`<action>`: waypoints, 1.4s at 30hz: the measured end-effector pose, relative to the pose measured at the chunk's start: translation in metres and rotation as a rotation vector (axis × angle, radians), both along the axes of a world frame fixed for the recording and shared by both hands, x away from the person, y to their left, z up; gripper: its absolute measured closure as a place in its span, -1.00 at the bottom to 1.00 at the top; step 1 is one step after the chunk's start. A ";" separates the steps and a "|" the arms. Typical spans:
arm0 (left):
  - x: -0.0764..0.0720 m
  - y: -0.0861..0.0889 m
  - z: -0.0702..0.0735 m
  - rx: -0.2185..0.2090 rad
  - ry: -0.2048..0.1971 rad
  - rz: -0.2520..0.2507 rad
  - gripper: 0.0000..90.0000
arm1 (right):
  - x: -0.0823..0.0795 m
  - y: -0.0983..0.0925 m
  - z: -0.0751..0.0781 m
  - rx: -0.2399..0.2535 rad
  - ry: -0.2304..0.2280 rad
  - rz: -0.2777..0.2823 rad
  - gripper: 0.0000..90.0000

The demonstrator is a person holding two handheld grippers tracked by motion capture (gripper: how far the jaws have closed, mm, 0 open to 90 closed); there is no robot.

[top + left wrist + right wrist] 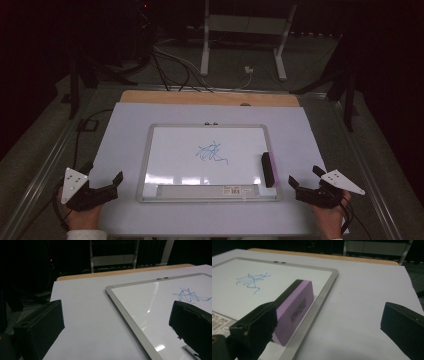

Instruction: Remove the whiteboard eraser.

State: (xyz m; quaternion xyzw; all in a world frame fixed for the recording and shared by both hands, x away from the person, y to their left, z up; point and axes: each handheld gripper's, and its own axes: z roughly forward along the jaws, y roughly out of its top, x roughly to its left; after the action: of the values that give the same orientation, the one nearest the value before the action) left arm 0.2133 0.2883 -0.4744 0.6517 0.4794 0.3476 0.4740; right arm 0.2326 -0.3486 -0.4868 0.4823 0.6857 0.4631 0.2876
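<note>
A silver-framed whiteboard (150,150) lies flat in the middle of the table, with a blue scribble (212,152) near its centre. A purple and black eraser (268,169) rests on the board's right side, close to the frame. My left gripper (105,185) sits at the board's lower left, open, with nothing between its jaws; the board's corner (110,288) lies ahead of it. My right gripper (303,181) rests at the lower right, open and empty, just to the right of the eraser (295,307), whose near end is by its left jaw.
A pale sheet (125,125) covers the wooden table (150,96). A barcode label strip (210,190) runs along the board's near edge. Beyond the table are metal stand legs (205,50) and cables (175,70) on the dark floor.
</note>
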 end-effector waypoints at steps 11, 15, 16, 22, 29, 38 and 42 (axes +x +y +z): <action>-0.002 -0.001 -0.003 0.013 -0.011 -0.002 -0.97 | -0.003 -0.001 0.004 0.019 -0.018 -0.009 -0.97; 0.001 -0.002 -0.004 0.015 0.015 -0.003 -0.98 | -0.004 -0.001 0.010 0.023 -0.017 -0.004 -0.97; 0.001 -0.003 -0.004 0.017 0.019 0.003 -0.98 | -0.005 0.000 0.011 0.021 -0.018 -0.003 -0.97; -0.001 -0.004 -0.002 0.022 0.010 0.014 -0.98 | -0.005 -0.001 0.023 0.057 -0.014 0.008 -0.97; 0.001 -0.006 -0.005 0.025 0.021 0.021 -0.98 | 0.000 0.002 0.036 0.043 -0.015 0.024 -0.97; 0.002 -0.005 -0.008 0.032 0.026 0.032 -0.98 | 0.012 0.009 0.042 0.029 0.014 0.055 -0.97; 0.002 -0.004 -0.008 0.032 0.030 0.034 -0.98 | 0.020 0.015 0.041 0.025 0.043 0.062 -0.97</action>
State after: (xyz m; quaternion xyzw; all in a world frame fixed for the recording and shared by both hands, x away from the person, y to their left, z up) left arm 0.2150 0.2842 -0.4827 0.6562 0.4918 0.3534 0.4501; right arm 0.2527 -0.3340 -0.4456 0.4742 0.7005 0.4700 0.2521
